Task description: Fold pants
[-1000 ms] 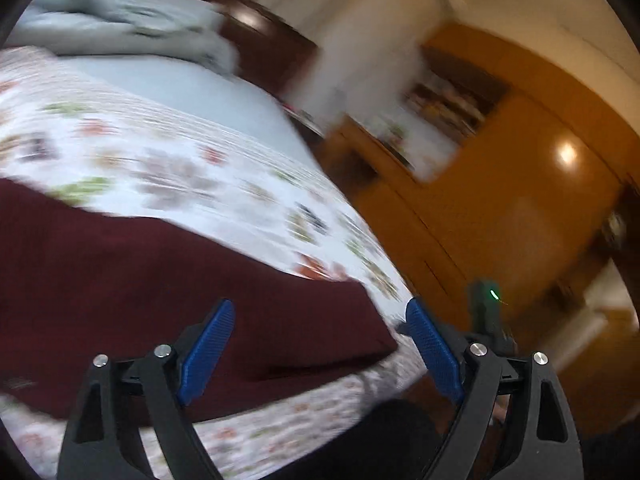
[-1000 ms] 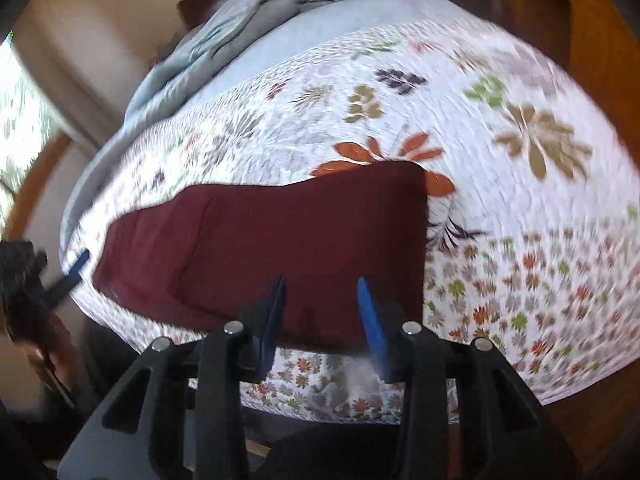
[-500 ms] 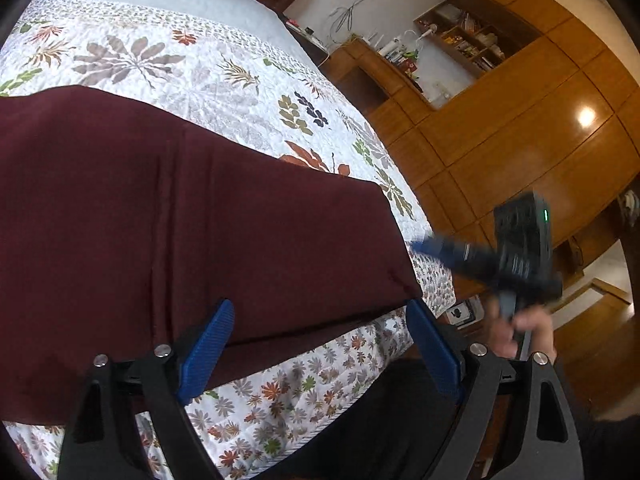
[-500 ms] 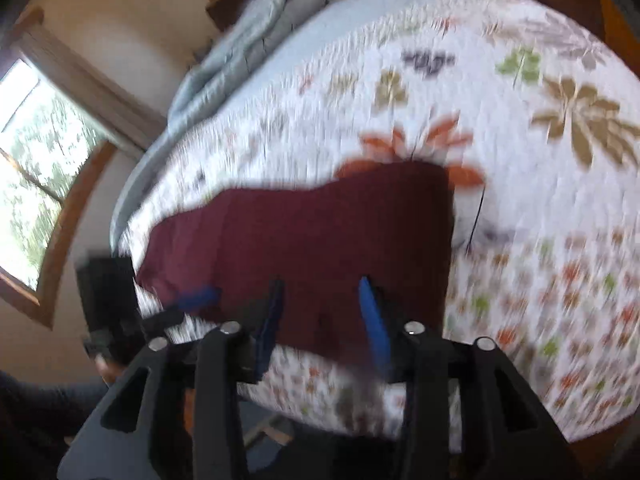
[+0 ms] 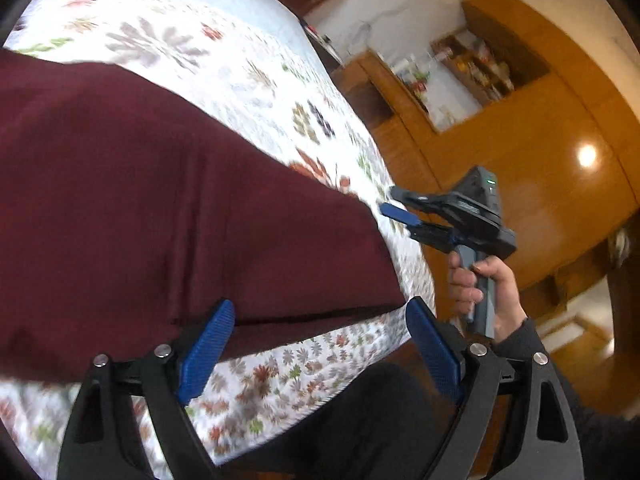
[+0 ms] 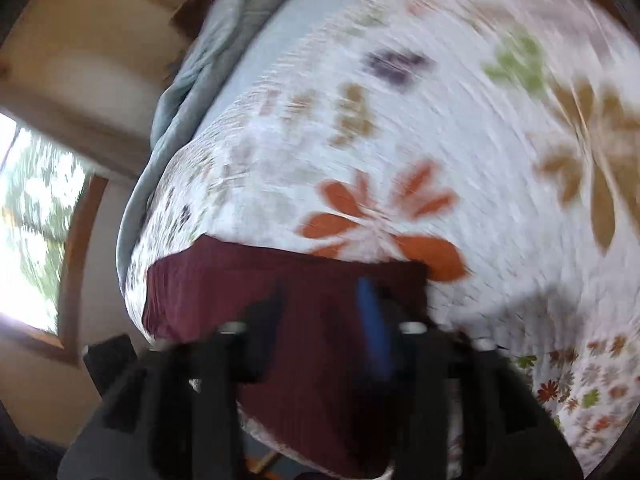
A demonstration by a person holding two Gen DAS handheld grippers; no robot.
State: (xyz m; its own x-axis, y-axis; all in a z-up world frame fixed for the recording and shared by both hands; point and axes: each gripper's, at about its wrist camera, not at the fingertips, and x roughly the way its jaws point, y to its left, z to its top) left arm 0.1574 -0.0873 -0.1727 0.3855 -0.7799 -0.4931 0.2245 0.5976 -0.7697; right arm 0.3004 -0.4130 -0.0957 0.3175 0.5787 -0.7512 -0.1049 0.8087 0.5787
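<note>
Dark maroon pants (image 5: 160, 208) lie flat on a floral quilt (image 5: 224, 64) on the bed. My left gripper (image 5: 320, 344) is open and empty, just above the pants' near edge. The right gripper shows in the left wrist view (image 5: 404, 210), open, in a hand beside the pants' right end. In the blurred right wrist view the pants (image 6: 320, 320) fill the lower middle and my right gripper (image 6: 324, 324) is open above them.
A grey blanket (image 6: 208, 64) is bunched at the head of the bed. Wooden cabinets and shelves (image 5: 500, 128) stand right of the bed. A window (image 6: 28, 232) is on the left. My dark-clad legs (image 5: 360, 420) are at the bed's edge.
Both grippers have moved in closer to the pants. The right gripper has swung toward the pants' right end and its view has blurred. Both stay open.
</note>
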